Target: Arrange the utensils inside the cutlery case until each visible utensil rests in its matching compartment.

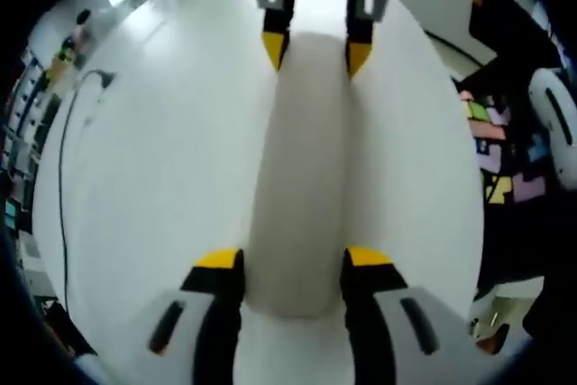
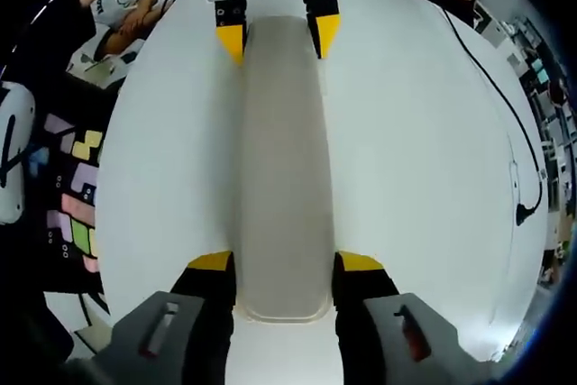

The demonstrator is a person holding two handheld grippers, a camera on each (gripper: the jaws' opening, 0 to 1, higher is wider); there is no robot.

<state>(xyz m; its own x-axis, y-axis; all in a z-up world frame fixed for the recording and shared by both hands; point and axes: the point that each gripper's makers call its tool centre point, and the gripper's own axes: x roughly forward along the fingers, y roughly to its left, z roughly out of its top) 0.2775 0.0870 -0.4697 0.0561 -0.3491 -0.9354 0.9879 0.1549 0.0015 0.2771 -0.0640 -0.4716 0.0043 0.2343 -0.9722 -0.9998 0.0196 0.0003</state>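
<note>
While the long, smooth, pale cutlery case (image 1: 302, 178) lies on the white table (image 1: 162, 160), one end is clamped by the left gripper (image 1: 296, 263), the 12 o'clock end by the right gripper (image 2: 284, 268).

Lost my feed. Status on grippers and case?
Left gripper, right gripper straddle opposite ends of closed cutlery case. Grip unclear. Cable on table, well aside.

both grippers are facing each other: left gripper (image 1: 293, 263) & right gripper (image 2: 285, 265) are each clamping opposite ends of the case, yellow-tipped jaws pressing its sides.
</note>
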